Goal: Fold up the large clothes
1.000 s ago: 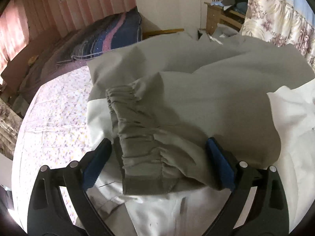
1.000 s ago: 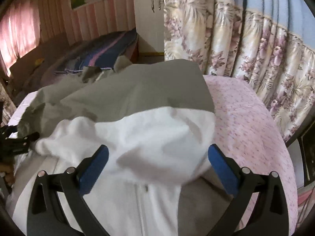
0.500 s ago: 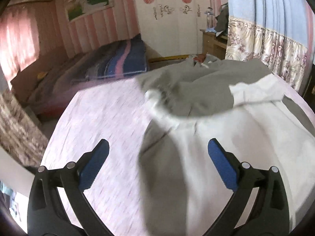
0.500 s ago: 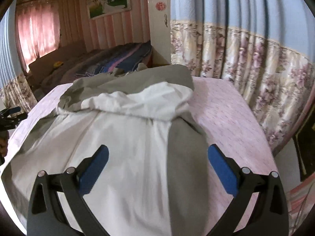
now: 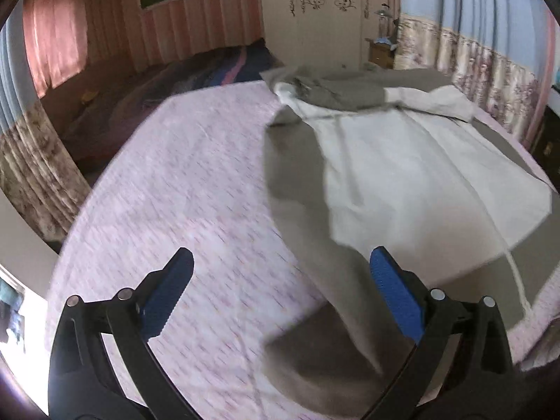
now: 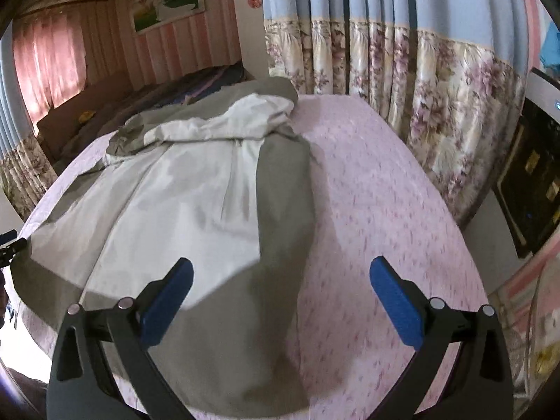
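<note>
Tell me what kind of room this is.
Most likely a home bedroom. A bed with a pink flowered sheet holds the grey-and-white garment, floral curtains hang beside it, and a white wardrobe stands against the far wall.

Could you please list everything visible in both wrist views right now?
Garment: one, grey-olive with white lining, spread on the near bed.
Bedsheet: one, pink speckled, under the garment.
Second bed: one, dark striped cover, behind.
Floral curtains: blue top, flowered bottom, right of the bed.
Pink curtain: one, far left.
Wardrobe: one, white, back wall.
Wall picture: one, green and white.
Left gripper: black, blue pads, open, empty.
Right gripper: same, open, empty.
</note>
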Demonstrator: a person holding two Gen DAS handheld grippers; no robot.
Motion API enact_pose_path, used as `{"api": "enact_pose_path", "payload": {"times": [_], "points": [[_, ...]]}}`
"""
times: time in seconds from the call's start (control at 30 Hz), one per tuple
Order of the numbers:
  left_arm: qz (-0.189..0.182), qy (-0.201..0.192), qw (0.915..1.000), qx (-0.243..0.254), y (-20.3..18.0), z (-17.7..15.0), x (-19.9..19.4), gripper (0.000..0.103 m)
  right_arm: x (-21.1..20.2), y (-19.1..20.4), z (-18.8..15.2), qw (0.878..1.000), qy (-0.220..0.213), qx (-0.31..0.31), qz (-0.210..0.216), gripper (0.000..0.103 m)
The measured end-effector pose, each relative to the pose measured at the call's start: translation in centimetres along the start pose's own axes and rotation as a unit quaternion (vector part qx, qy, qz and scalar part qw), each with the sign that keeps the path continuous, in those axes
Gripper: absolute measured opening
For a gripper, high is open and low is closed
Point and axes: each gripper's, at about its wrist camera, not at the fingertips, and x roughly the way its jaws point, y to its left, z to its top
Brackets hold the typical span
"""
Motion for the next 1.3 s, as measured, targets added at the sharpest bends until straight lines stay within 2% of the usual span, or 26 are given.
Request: {"api": "enact_pose_path", "payload": {"times": [0.1, 0.33, 0.43, 0.53, 0.6, 0.63, 0.67, 0.7, 0.77, 0.8, 0.87, 0.97, 1.07, 1.3], "points": [[-0.017, 0.003, 0.9999, 0.001, -0.9, -1.4, 0.0, 0.100, -0.3, 0.2, -1.3, 1.000, 0.006, -0.006, 0.002, 0.101], [0.002, 0.019, 0.9997, 0.017, -2.4, -2.7, 2.4, 0.100, 0.6, 0.0, -3.3, 0.999, 0.019, 0.024, 0.026, 0.101], [0.006, 0.020, 0.9997, 0.010, -2.7, -3.3, 3.1, 0.100, 1.0, 0.9, -4.1, 0.999, 0.016, 0.012, 0.028, 0.098], [0.003, 0.020, 0.9997, -0.011, -3.1, -4.0, 3.7, 0.100, 2.2, 1.9, -4.8, 0.999, 0.031, -0.001, 0.031, 0.063], [0.012, 0.008, 0.9998, -0.010, -3.5, -3.8, 3.6, 0.099, 2.5, 2.5, -4.9, 0.999, 0.024, -0.013, 0.021, 0.052], [0.012, 0.003, 0.9999, -0.009, -3.7, -3.7, 3.6, 0.097, 2.5, 2.8, -4.9, 0.999, 0.020, -0.020, 0.017, 0.041], [0.015, 0.004, 0.9998, -0.009, -3.9, -3.6, 3.6, 0.092, 2.4, 2.9, -4.8, 0.999, 0.015, -0.026, 0.015, 0.034], [0.017, 0.001, 0.9998, -0.013, -3.9, -3.5, 3.5, 0.088, 2.3, 3.1, -4.6, 1.000, 0.004, -0.027, 0.012, 0.032], [0.003, 0.003, 0.9998, -0.017, -3.8, -3.4, 3.5, 0.064, 2.1, 3.1, -4.4, 1.000, -0.006, -0.025, 0.013, 0.026], [-0.005, 0.003, 0.9998, -0.021, -3.7, -3.3, 3.5, 0.058, 2.2, 3.0, -4.3, 1.000, -0.007, -0.025, 0.015, 0.024], [-0.021, 0.004, 0.9993, -0.031, -3.4, -3.0, 3.4, 0.036, 2.0, 3.2, -4.2, 0.999, -0.014, -0.027, 0.019, 0.019], [-0.040, -0.004, 0.9978, -0.052, -3.1, -2.7, 3.2, 0.020, 1.3, 3.5, -3.8, 0.999, -0.029, -0.030, 0.023, 0.014], [-0.040, -0.024, 0.9975, -0.052, -3.2, -2.3, 2.2, 0.014, -0.2, 3.5, -2.9, 0.998, -0.049, -0.031, 0.032, 0.012], [-0.027, -0.082, 0.9960, -0.025, -3.4, 1.5, -2.1, 0.013, -4.3, 3.8, 1.9, 0.992, -0.105, -0.050, 0.053, 0.007]]}}
